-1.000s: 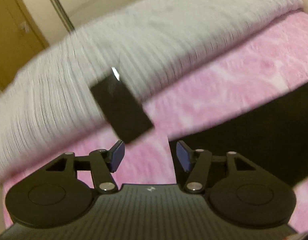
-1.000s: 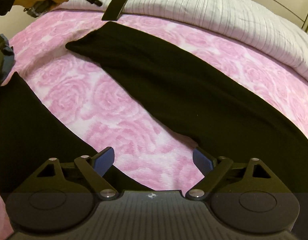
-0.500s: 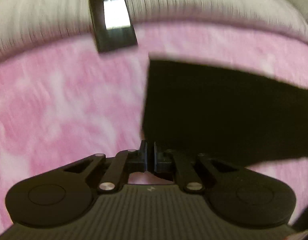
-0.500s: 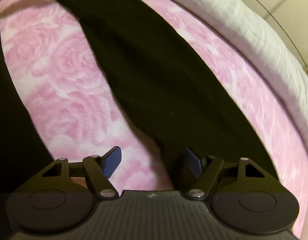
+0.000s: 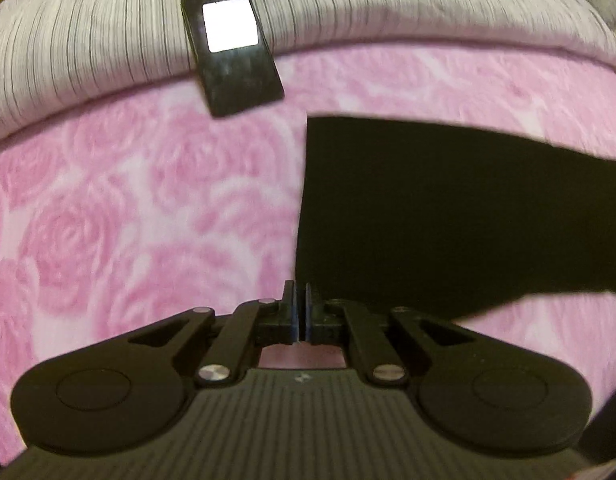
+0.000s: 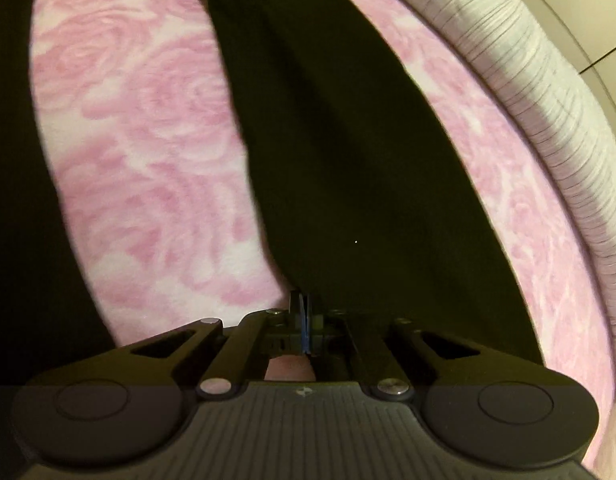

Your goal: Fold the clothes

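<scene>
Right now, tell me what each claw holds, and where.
Left claw: corner of the black fabric garment's end. Right claw: its side edge.

Each claw, left (image 5: 300,312) and right (image 6: 304,322), is built of matte black linkages, fastened with silver screws, tipped with blue pads, behind them a ribbed housing.

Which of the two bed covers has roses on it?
The pink blanket, lying flat under the black garment. The other cover, the grey duvet bunched behind it, has thin dark stripes instead.
</scene>
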`<state>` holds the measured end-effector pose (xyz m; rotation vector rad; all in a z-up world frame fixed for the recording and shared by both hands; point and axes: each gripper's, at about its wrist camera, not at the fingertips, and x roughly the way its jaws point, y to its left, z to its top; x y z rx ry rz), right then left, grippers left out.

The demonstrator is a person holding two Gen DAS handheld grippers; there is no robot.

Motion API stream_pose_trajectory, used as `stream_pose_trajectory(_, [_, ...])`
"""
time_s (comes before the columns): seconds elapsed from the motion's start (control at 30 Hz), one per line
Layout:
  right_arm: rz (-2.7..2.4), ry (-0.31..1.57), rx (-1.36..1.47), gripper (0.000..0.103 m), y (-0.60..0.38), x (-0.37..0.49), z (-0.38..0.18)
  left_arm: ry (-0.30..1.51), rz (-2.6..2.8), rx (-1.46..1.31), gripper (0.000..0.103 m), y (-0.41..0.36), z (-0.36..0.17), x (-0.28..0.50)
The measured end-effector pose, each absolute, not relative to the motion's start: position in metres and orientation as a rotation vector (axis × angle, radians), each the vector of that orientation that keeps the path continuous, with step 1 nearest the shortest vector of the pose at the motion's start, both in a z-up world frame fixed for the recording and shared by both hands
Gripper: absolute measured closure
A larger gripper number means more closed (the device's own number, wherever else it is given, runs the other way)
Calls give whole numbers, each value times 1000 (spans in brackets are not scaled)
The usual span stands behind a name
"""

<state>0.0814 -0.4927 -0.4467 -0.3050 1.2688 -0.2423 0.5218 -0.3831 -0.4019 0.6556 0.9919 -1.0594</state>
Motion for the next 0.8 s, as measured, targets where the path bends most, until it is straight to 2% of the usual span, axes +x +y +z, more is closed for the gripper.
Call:
stream_pose_trajectory(0.13, [-199,1281,-333,103,-486,74,-445,1032,-1009,669,103,-368,-412,525])
stream_pose_trajectory(0.27, [-207,1289,-316,103,-487,77,-445,1074,-974,553,103,-356,-412,538])
stream_pose_trajectory(0.3, [-211,1290,-315,102,-486,78,-444,1085,-976,519,100,-354,-410,540])
stream_pose_trajectory(0.37, [-222,1285,-319,102,-483,79,-443,1104,-1000,462,82,-352,-406,539])
stream_pose_trajectory(0.4, [-225,1284,-322,101,-482,79,-443,1122,-1020,434,58,-353,-407,538])
stream_pose_trajectory(0.43, [-225,1284,-327,100,-480,79,-444,1132,-1027,431,47,-356,-409,536])
stream_pose_trajectory(0.47, [-222,1284,-334,100,-477,79,-444,1138,-1029,439,47,-360,-412,534])
stream_pose_trajectory(0.5, [-218,1285,-341,94,-475,80,-445,1145,-1032,447,47,-364,-415,532])
stream_pose_trajectory(0.53, [-213,1287,-347,86,-473,81,-446,1159,-1032,448,52,-368,-419,532])
stream_pose_trajectory(0.57, [-213,1288,-350,81,-471,82,-447,1178,-1037,441,58,-371,-423,531])
stream_pose_trajectory(0.6, [-216,1288,-349,79,-471,83,-448,1196,-1044,432,79,-374,-428,531])
stream_pose_trajectory(0.63, [-220,1288,-349,79,-471,85,-449,1197,-1050,433,94,-376,-429,530])
stream_pose_trajectory(0.7, [-233,1286,-356,79,-470,87,-449,1177,-1069,426,99,-376,-425,528])
stream_pose_trajectory(0.77, [-247,1282,-358,80,-471,90,-450,1122,-1100,401,100,-369,-412,529])
stream_pose_trajectory(0.8, [-250,1281,-350,86,-472,91,-450,1098,-1117,392,99,-364,-405,531])
